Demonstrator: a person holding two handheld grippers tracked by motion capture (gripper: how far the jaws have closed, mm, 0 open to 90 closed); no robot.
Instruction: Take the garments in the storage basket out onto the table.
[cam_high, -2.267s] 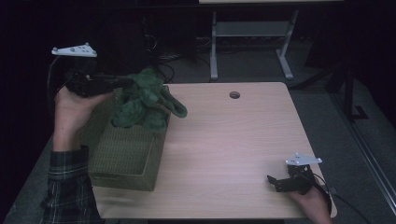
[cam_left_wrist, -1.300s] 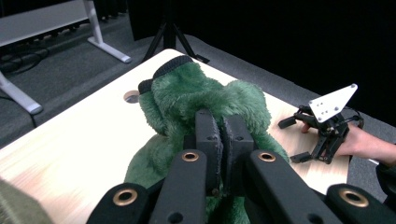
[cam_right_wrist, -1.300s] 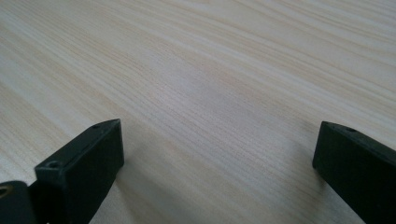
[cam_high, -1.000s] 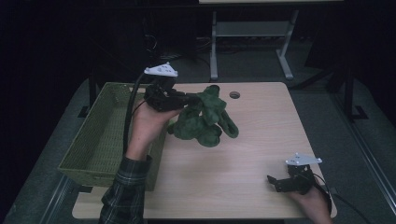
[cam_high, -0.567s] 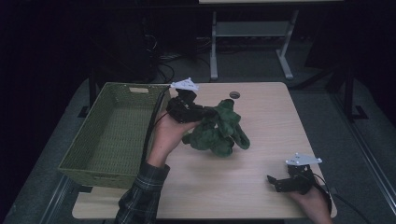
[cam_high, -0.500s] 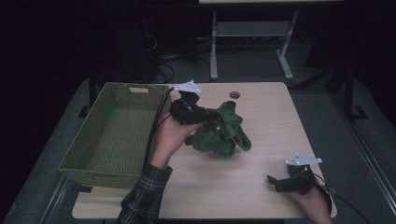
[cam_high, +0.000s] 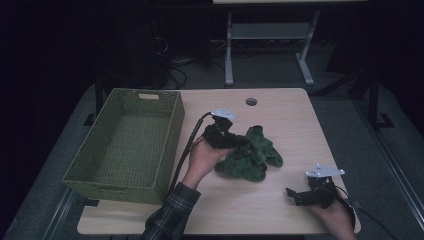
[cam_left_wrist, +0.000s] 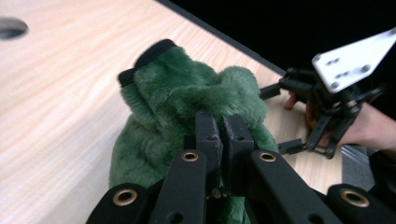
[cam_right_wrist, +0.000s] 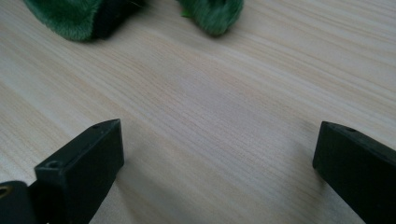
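A: Where is the fuzzy green plush garment (cam_high: 250, 156) right now?

B: It lies bunched on the pale wooden table (cam_high: 280, 210), near the middle, to the right of the woven green rectangular basket (cam_high: 125, 145). The left gripper (cam_high: 239, 142) has its jaws pinched tight on a fold of the pile; in the left gripper view the two pads meet with green fur (cam_left_wrist: 187, 93) squeezed between them.

A: And the other tool?

B: The right gripper (cam_high: 296, 196) rests near the table's front right corner, jaws spread wide, nothing between them, well apart from the cloth.

A: What could go wrong?

B: I'd judge the grip is shallow, a thin pinch of fur. If the hand drags sideways, the fold may slip out or the heap may smear along the table rather than spread. Opening too early would also leave it crumpled, with the black trim (cam_left_wrist: 147, 58) tucked under.
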